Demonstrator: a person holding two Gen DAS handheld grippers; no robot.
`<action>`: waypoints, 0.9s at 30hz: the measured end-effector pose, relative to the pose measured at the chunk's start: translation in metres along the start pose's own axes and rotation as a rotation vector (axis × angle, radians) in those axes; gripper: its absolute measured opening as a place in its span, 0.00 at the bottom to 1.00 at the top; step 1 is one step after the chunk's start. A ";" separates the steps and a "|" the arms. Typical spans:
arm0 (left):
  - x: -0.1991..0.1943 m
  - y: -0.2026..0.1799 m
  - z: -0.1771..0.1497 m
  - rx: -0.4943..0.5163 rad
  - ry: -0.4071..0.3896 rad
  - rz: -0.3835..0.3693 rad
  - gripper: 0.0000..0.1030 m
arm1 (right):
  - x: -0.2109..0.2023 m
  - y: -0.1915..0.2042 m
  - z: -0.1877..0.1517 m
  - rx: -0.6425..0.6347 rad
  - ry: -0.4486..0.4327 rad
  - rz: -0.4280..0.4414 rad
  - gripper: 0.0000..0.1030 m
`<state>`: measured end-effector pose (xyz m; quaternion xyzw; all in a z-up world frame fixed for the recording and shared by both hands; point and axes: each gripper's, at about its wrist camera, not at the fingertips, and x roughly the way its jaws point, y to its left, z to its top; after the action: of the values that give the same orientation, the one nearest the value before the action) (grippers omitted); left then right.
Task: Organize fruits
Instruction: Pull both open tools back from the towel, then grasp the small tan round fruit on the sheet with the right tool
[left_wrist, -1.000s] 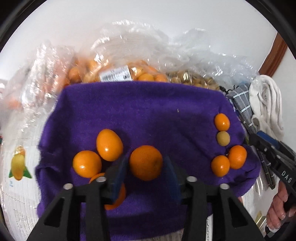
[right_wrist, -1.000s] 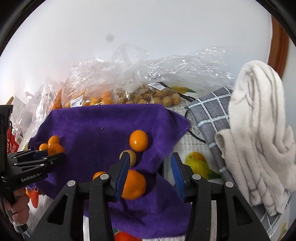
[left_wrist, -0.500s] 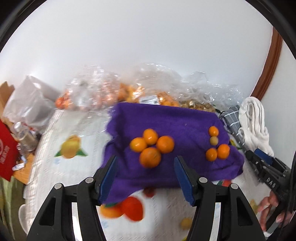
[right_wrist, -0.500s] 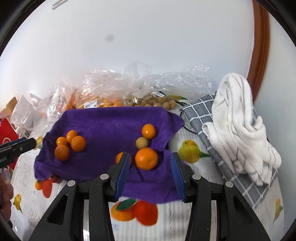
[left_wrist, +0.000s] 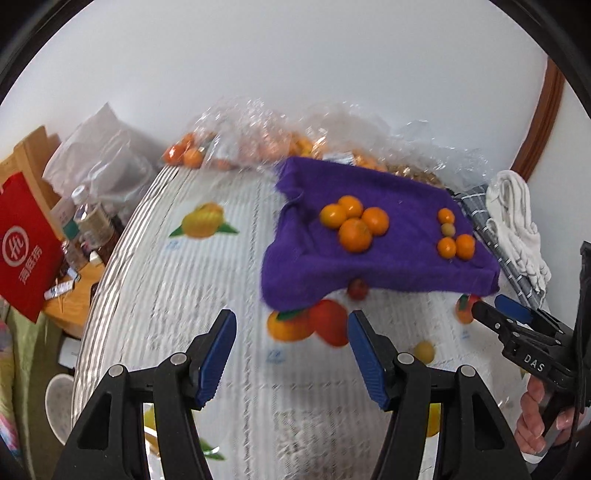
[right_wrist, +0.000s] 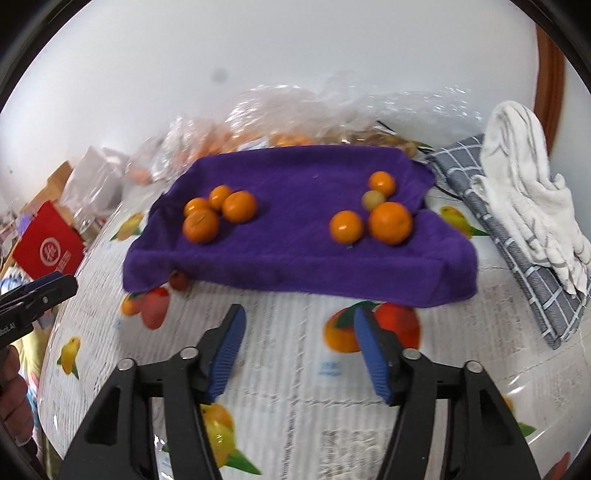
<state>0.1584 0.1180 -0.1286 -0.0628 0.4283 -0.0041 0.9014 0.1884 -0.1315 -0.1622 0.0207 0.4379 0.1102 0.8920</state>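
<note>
Two clusters of fruit are seen resting on a purple towel spread over a fruit-printed surface, with both tools held back from it over the bare print. The left hand-held gripper is shown with its jaws spread wide and nothing between them; the left cluster of four oranges lies ahead of it and slightly to the right, well apart. The right hand-held gripper is likewise held wide open and empty, and the right cluster, three oranges and one pale greenish fruit, lies ahead and a little to its right. Each cluster is judged to be nearer the tool on its own side. The fruits are round, so no pointing direction can be given; the right cluster is strung out front to back, the left one bunched. Plastic bags of fruit are seen behind the towel, folded cloths to its right.
</note>
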 end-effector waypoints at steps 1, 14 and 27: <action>0.001 0.003 -0.003 -0.004 0.006 0.004 0.59 | 0.001 0.004 -0.003 -0.002 0.001 0.006 0.62; 0.006 0.032 -0.026 -0.087 0.026 -0.006 0.59 | 0.031 0.050 -0.034 -0.092 0.072 0.109 0.40; 0.029 0.001 -0.027 -0.057 0.051 -0.053 0.59 | 0.023 0.022 -0.032 -0.120 0.032 0.037 0.23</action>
<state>0.1555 0.1142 -0.1680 -0.0995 0.4492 -0.0174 0.8877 0.1724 -0.1068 -0.1970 -0.0266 0.4443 0.1531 0.8823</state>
